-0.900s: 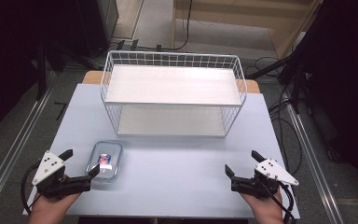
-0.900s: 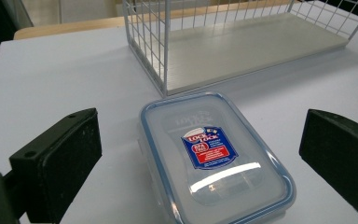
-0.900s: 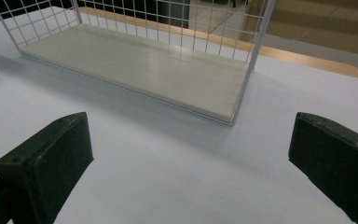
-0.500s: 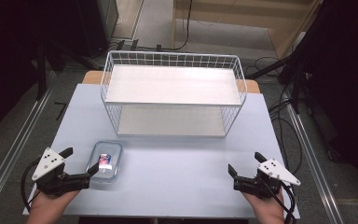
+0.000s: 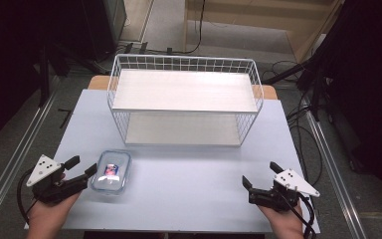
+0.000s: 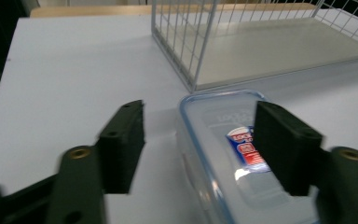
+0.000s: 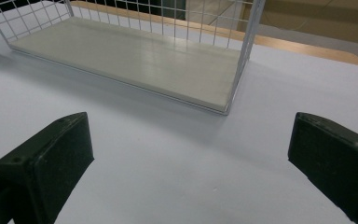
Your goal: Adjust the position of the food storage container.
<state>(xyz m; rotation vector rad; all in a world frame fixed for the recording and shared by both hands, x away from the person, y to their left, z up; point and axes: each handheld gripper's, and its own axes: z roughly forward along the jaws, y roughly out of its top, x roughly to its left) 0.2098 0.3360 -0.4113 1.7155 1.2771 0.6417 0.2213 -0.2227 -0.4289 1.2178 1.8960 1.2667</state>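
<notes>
A clear plastic container (image 5: 112, 172) with a blue-rimmed lid and a red and blue label lies flat on the pale table (image 5: 189, 169), near its front left. My left gripper (image 5: 82, 166) is open at the container's left side. In the left gripper view the left gripper (image 6: 196, 112) has one jaw hanging over the lid of the container (image 6: 214, 154) and the other over bare table, neither pressing. My right gripper (image 5: 260, 173) stands open at the front right. In the right gripper view the right gripper (image 7: 191, 130) has nothing but table between its jaws.
A white wire rack (image 5: 181, 62) with two pale shelves stands across the back half of the table; its lower shelf (image 7: 121, 51) opens toward me. Dark floor, cables and stands surround the table. A metal rail runs along each side.
The left gripper has shifted slightly beside the container. The container and the right gripper have stayed where they were.
</notes>
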